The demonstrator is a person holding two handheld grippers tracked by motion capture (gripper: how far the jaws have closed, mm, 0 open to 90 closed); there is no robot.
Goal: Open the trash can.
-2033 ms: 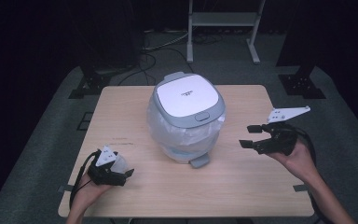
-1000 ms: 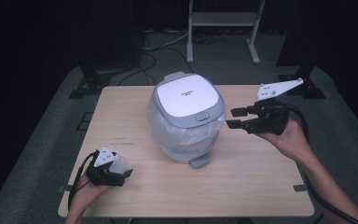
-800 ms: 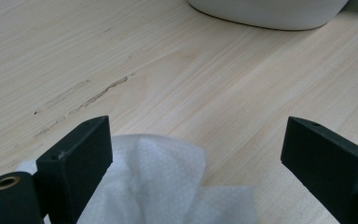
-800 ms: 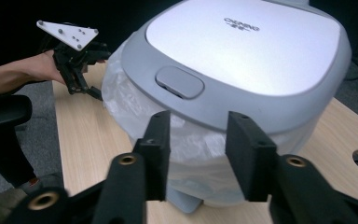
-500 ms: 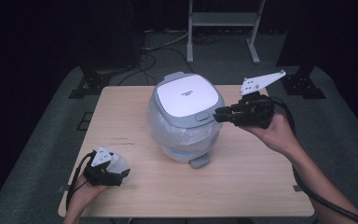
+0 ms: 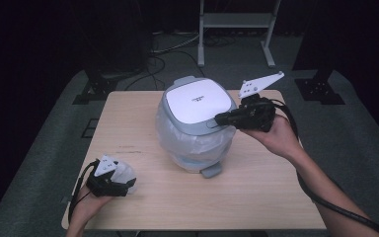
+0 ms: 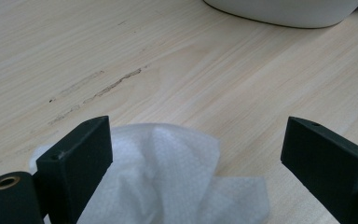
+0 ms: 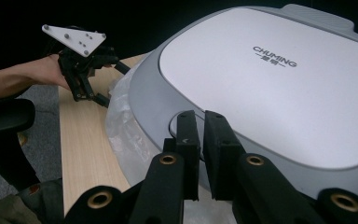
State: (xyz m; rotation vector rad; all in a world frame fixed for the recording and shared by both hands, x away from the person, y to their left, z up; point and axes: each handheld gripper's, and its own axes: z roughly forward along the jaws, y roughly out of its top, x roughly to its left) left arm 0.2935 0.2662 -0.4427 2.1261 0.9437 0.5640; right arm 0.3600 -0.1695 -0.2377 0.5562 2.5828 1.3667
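Two grippers: right gripper (image 6: 220, 118) mid-frame, jaws nearly shut, tips at rice cooker (image 6: 196, 126) lid button; left gripper (image 6: 123, 188) lower left, jaws wide apart over white tissue (image 7: 168, 182) on table (image 6: 256, 187).

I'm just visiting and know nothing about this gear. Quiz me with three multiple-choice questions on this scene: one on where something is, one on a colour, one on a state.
1. Where is the tissue?
A. at the left gripper
B. on the cooker's lid
C. on the floor

2. What colour is the cooker lid?
A. red
B. white with a grey rim
C. green

3. How are the right gripper's jaws?
A. wide open
B. shut
C. gripping the tissue

Answers: 1 A, it lies between that gripper's jaws on the table. 2 B, seen from above. 3 B, the jaws meet at the lid's front button.
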